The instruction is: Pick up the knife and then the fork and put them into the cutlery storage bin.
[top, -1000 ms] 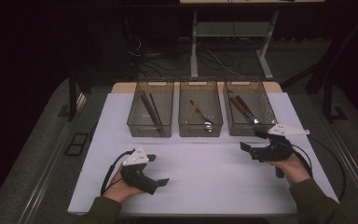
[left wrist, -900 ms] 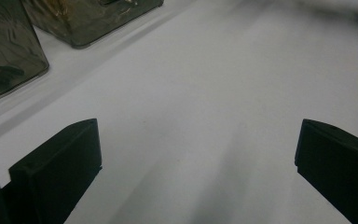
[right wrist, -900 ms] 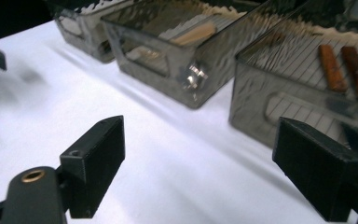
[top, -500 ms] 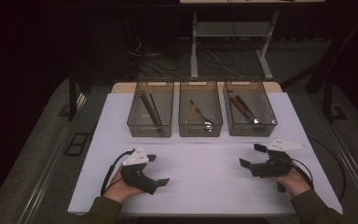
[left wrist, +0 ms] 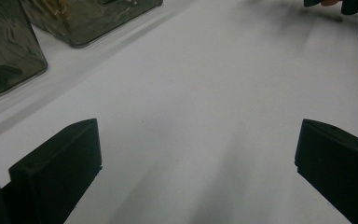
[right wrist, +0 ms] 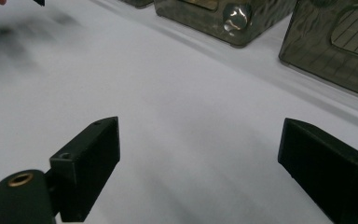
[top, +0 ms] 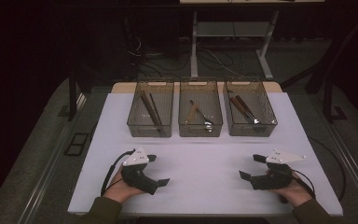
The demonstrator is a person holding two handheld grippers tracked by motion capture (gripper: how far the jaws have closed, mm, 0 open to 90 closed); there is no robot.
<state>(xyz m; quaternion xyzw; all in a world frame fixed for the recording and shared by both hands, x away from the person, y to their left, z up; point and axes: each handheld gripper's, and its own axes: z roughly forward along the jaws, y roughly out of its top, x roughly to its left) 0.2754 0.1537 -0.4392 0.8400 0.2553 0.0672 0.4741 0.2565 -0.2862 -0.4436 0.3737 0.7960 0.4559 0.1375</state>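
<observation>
Your right gripper (top: 254, 166) is pulling back from the right bin (top: 250, 113) and coming down to rest near the desk's (top: 200, 154) front edge, jaws spread wide and holding nothing; that reads as a sorting run ending or pausing. Your left gripper (top: 156, 170) is staying low at the front left, jaws spread too. Three clear bins are lining the far side: left bin (top: 151, 114) showing two long sticks, middle bin (top: 200, 113) two utensils, and the right one at least two dark-handled tools.
</observation>
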